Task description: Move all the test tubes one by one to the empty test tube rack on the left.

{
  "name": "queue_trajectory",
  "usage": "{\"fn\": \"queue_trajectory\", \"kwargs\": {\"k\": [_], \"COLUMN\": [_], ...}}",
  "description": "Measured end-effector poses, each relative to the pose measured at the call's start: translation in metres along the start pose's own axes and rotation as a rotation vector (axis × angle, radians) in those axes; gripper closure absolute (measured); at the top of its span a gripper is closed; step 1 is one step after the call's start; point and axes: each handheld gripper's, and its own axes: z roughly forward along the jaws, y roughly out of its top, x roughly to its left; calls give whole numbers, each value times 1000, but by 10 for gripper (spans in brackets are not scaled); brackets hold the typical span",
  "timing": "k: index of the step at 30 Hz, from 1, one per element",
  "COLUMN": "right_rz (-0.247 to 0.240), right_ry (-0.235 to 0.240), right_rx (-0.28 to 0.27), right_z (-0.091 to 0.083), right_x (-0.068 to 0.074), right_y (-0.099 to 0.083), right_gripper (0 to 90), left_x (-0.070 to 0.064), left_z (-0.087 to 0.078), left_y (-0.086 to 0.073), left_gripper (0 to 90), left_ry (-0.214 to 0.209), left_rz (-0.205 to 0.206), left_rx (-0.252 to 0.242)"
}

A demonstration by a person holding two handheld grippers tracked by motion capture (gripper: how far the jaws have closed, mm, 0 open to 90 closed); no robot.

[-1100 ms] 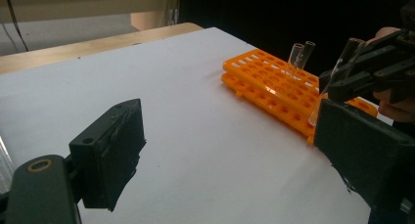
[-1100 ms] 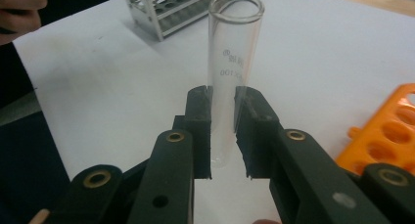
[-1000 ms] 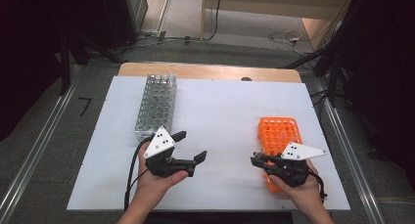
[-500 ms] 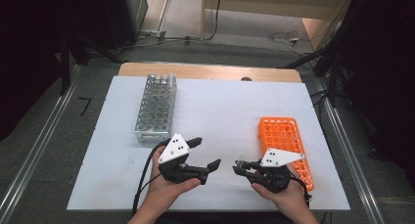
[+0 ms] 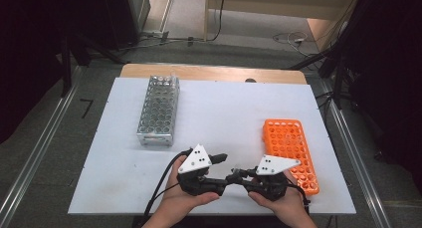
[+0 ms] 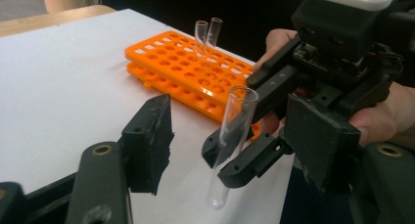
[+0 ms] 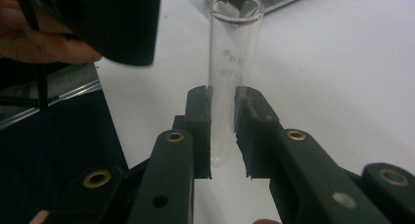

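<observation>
A clear glass test tube (image 7: pixel 230 82) stands upright between the jaws of my right gripper (image 7: pixel 222 104), which is shut on it. In the left gripper view the same tube (image 6: pixel 234 136) sits in the gap between the wide-apart jaws of my left gripper (image 6: pixel 230 131), which is open and apart from the glass. Both grippers meet tip to tip near the table's front edge: left gripper (image 5: pixel 223 171), right gripper (image 5: pixel 235 178). The orange rack (image 5: pixel 290 151) lies at the right, and two more tubes (image 6: pixel 208 35) stand in it.
A metal tube rack (image 5: pixel 159 111) stands at the back left of the white table top (image 5: pixel 234 113). The orange rack (image 6: pixel 191 67) lies just behind the right hand. Cables trail off the front edge.
Both hands have moved inward to the front centre. The right gripper has come left from the orange rack with the tube, which now stands between the left gripper's open jaws.
</observation>
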Motion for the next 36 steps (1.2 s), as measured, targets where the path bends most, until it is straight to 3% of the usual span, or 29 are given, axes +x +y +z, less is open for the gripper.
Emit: {"fn": "queue_trajectory", "kwargs": {"k": [11, 20, 36], "right_rz": [-14, -24, -13], "right_ry": [24, 43, 50], "right_rx": [-1, -4, -13], "right_z": [2, 3, 3], "right_x": [5, 8, 5], "right_y": [1, 1, 0], "right_gripper": [741, 741, 737], "left_x": [-7, -5, -6], "left_z": [7, 7, 7], "left_y": [-1, -1, 0], "left_gripper": [613, 733, 763], "left_ry": [-34, -29, -1], "left_rz": [16, 22, 51], "left_rx": [12, 7, 6]}}
